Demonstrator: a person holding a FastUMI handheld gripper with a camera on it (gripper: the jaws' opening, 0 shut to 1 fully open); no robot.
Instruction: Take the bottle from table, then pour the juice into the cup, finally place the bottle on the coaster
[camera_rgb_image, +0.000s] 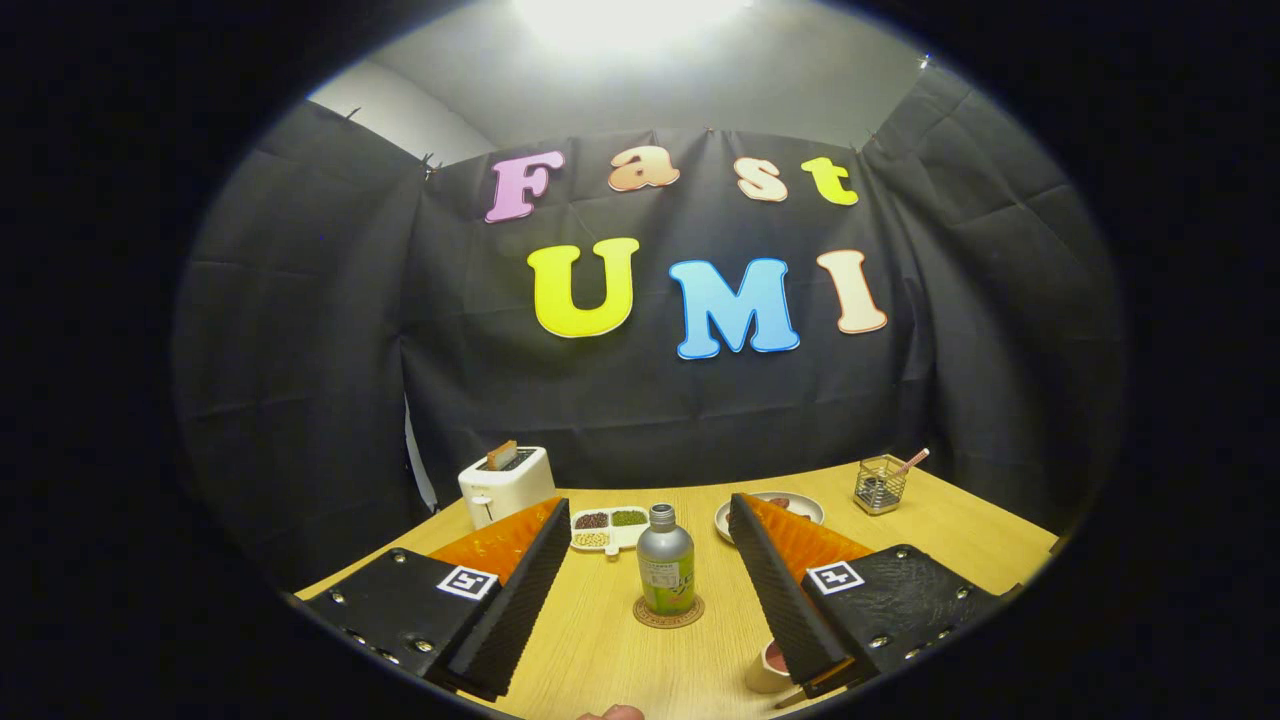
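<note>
A silver and green bottle (666, 567) with a grey cap stands upright on a round woven coaster (668, 612) on the wooden table (620, 650). It sits between my two fingers and a little ahead of them, touching neither. My gripper (650, 515) is open wide, nothing held. A pale cup (767, 668) with a reddish inside stands close by the right finger's base, partly hidden behind it.
Beyond the bottle lie a white divided tray of beans (608, 528) and a plate with food (770, 511). A white toaster with a slice of bread (505, 483) stands at the back left, and a wire holder with a utensil (881, 483) at the back right.
</note>
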